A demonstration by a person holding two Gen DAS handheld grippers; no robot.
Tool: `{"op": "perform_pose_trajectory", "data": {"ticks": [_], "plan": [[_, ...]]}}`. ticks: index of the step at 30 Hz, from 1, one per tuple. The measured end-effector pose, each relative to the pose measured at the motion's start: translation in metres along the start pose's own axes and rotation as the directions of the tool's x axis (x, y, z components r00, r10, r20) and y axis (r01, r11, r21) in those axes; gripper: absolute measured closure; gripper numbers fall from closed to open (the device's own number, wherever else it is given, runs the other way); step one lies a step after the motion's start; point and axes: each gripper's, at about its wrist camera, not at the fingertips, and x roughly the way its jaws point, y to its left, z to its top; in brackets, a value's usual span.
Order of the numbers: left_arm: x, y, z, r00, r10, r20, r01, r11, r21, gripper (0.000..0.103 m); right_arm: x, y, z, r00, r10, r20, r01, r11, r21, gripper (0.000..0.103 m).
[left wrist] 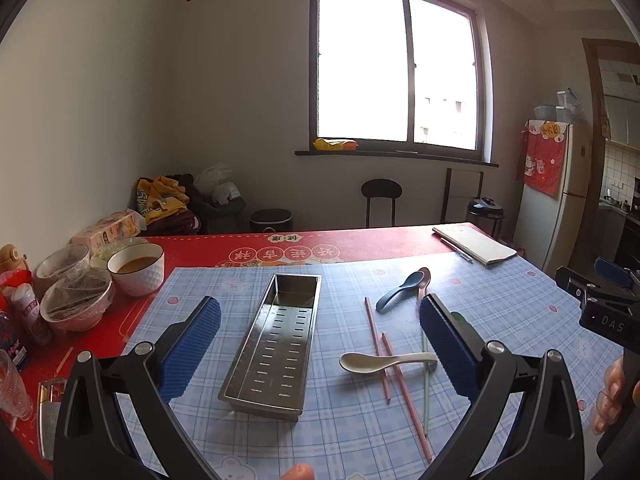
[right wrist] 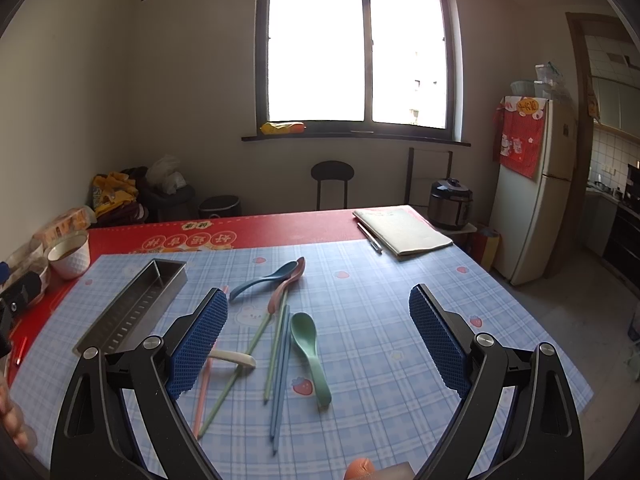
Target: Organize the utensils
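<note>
Both tongs, left gripper (left wrist: 320,344) and right gripper (right wrist: 318,340), gape wide, empty; risk: crossed pastel plastic chopsticks (right wrist: 280,356) may scatter off the white ceramic spoon (left wrist: 384,361), missing the perforated steel tray (left wrist: 276,340)

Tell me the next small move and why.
Probably lower the open right tongs onto the green plastic spoon: it lies loose on the checked blue mat between their fingers, and the perforated steel tray holds nothing yet.
</note>
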Motion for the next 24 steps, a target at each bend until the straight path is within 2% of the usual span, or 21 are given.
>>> {"op": "perform_pose_trajectory", "data": {"ticks": [4,8,11,14,16,18,22,24], "plan": [[0.010,0.009,-0.001,0.999,-0.021,-0.040,0.019,0.999,-0.049,0.006,0.003,-0.001,-0.002,1.000,0.026,-0.011,-0.026,1.000,0.000,0.014],[0.017,0.012,-0.006,0.998,-0.040,-0.046,0.038,0.998,-0.047,0.006,0.010,-0.003,-0.005,0.998,0.062,-0.021,-0.062,0.998,-0.007,0.014],[0.022,0.014,-0.011,0.996,-0.082,-0.045,0.080,0.995,-0.055,0.006,0.022,-0.010,-0.008,0.996,0.084,-0.040,-0.083,0.996,0.012,0.014],[0.029,0.016,-0.016,0.993,-0.102,-0.052,0.099,0.993,-0.060,0.006,0.041,-0.021,-0.015,0.993,0.091,-0.075,-0.089,0.995,0.032,0.014],[0.033,0.015,-0.019,0.994,-0.098,-0.056,0.095,0.994,-0.054,0.006,0.055,-0.030,-0.021,0.985,0.127,-0.113,-0.120,0.990,0.068,0.014],[0.039,0.014,-0.022,0.992,-0.102,-0.068,0.099,0.994,-0.048,0.011,0.069,-0.039,-0.029,0.976,0.163,-0.147,-0.149,0.983,0.103,0.014],[0.053,0.009,-0.028,0.990,-0.101,-0.103,0.099,0.995,-0.025,0.020,0.093,-0.045,-0.039,0.968,0.169,-0.187,-0.149,0.982,0.113,0.014],[0.061,0.006,-0.031,0.986,-0.107,-0.125,0.107,0.994,-0.005,0.030,0.103,-0.045,-0.044,0.963,0.184,-0.198,-0.164,0.980,0.114,0.014]]}}
